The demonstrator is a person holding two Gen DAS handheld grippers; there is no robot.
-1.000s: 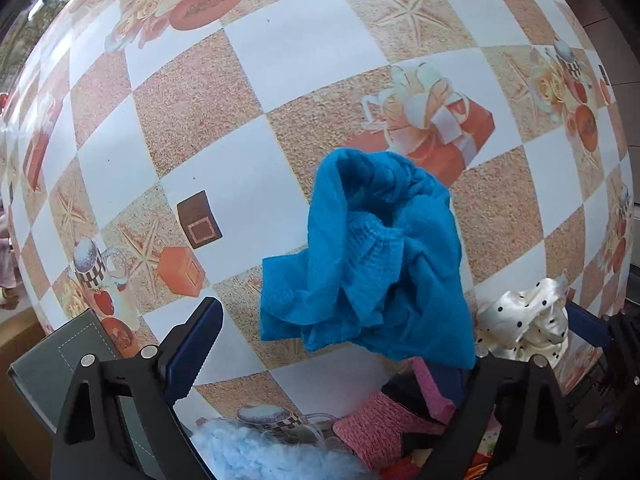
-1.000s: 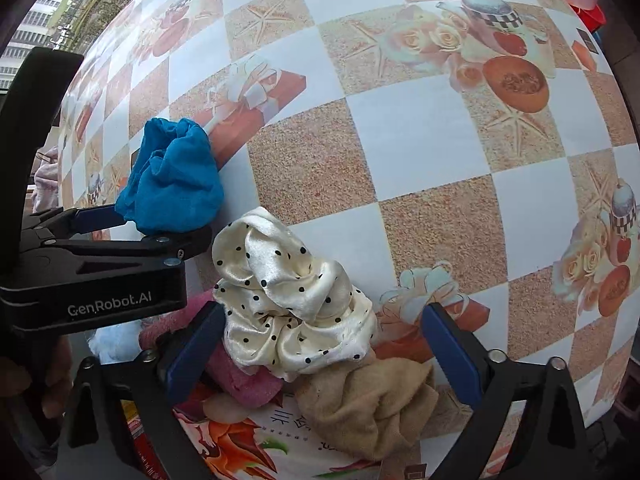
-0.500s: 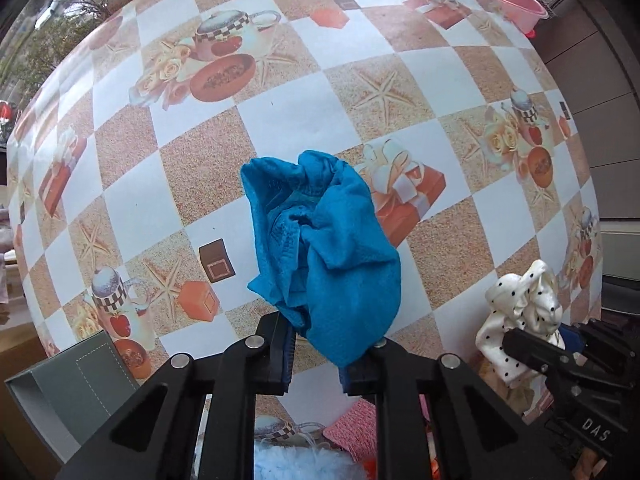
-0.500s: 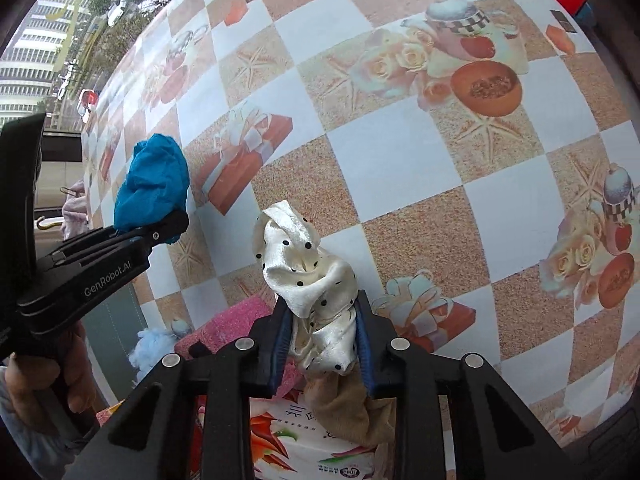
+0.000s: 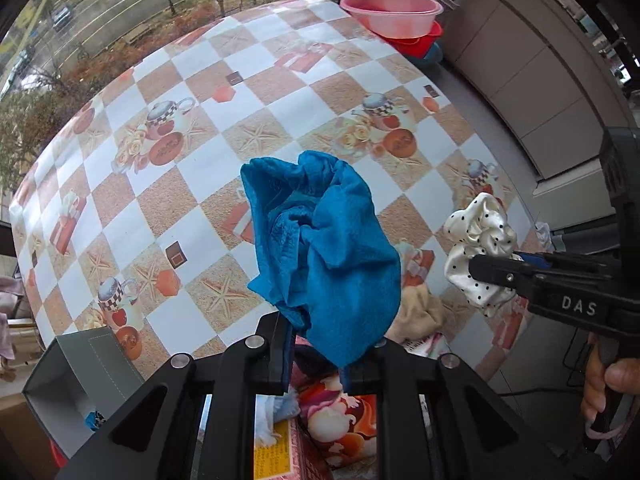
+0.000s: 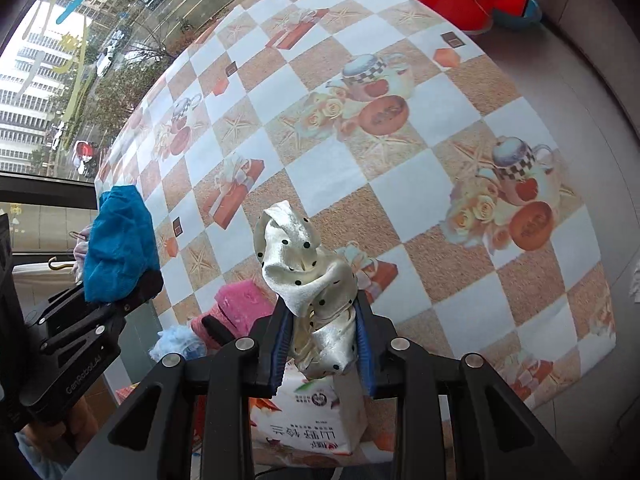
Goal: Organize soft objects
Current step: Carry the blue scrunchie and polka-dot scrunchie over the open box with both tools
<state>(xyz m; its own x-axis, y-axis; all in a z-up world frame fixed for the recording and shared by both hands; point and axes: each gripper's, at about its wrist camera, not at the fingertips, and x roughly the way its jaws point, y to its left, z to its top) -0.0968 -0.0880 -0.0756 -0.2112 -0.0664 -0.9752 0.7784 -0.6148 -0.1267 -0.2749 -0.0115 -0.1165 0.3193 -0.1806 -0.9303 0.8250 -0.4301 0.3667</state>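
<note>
Hand-held gripper (image 5: 314, 354) clamping blue cloth (image 5: 320, 256), grey box (image 5: 80, 372) near

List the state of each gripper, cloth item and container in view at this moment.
left gripper: shut on blue cloth, lifted off the table.
right gripper: shut on polka-dot scrunchie, lifted.
beige cloth: crumpled, lying loose.
pink knit item: lying loose.
grey box: open.
pink basin: upright, stacked on red basin.
</note>
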